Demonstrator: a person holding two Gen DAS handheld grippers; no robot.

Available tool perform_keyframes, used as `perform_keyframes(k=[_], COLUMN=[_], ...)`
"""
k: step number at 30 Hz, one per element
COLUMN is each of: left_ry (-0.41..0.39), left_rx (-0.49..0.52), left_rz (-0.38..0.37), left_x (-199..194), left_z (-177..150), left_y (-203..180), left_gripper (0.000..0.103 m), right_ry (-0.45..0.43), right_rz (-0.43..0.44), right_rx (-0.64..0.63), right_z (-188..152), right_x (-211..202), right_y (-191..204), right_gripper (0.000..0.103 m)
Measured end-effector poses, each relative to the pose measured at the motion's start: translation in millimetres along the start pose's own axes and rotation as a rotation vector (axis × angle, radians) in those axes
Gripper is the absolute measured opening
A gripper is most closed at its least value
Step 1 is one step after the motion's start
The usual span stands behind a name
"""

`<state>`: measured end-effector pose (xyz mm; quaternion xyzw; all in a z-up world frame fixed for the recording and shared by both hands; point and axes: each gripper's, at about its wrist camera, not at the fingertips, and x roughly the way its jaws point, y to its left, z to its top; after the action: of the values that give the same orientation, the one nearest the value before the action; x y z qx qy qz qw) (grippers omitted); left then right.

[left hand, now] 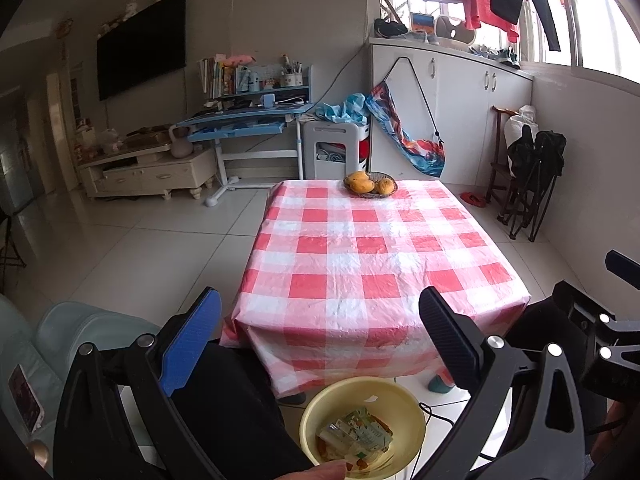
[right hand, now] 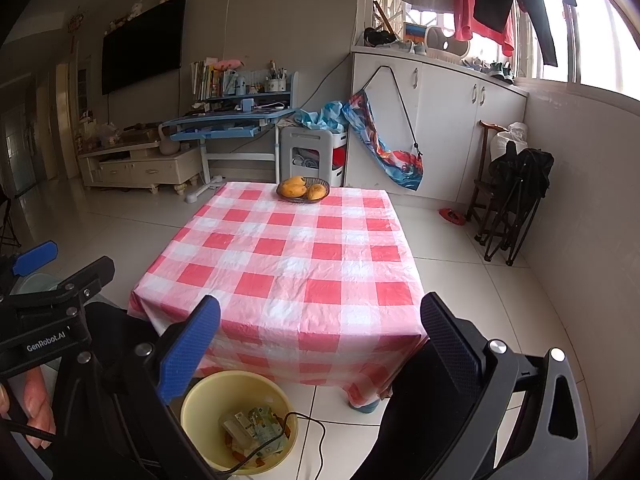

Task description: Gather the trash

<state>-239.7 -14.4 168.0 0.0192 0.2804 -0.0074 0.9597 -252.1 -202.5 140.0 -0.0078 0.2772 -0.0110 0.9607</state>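
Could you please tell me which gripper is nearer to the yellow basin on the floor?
Hard to separate. The left gripper and right gripper both hang open above the yellow basin.

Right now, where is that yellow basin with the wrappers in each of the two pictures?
Left wrist view: the yellow basin sits on the floor at the bottom centre, just below the near edge of the checked table, between the open fingers.
Right wrist view: the yellow basin is at the bottom, left of centre, below the table's near left corner.
Shared landmark: the basket of mangoes at the table's far edge.
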Motion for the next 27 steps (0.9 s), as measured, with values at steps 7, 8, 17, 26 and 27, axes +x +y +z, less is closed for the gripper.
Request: perform_keyframes(k=[7,8,17,26,27], left_ry=[0.003,0.004,0.005,0.013,0.013], left_rx=[0.002,0.002,0.003,-0.001,-0.001], left_rz=[-0.003,-0.004,-0.002,-0.002,-0.002], left_x=[-0.1,0.3,0.7,3.0,3.3], left_z=[0.2,0.9,2.5,1.7,1.5], left_y=[0.5,-0.8,-3.6,-4.0,-4.1], left_gripper=[0.096,0.096,0.096,0.096,0.096], right_ry=[0.000,0.000,0.000,-0.001,-0.001], right_rz=[0.003,0.003,0.001,0.003,0.002], right_rx=[-0.002,-0.002,-0.004,-0.009,-0.008], right_z=[-0.2,-0.4,0.1,0.0,0.2], right_x=[-0.1,-0.3,-0.2,-0.4,-0.2], right_y=[1.9,2.2,2.4,4.0,3.8], right_gripper=[0.096,0.096,0.096,0.096,0.096])
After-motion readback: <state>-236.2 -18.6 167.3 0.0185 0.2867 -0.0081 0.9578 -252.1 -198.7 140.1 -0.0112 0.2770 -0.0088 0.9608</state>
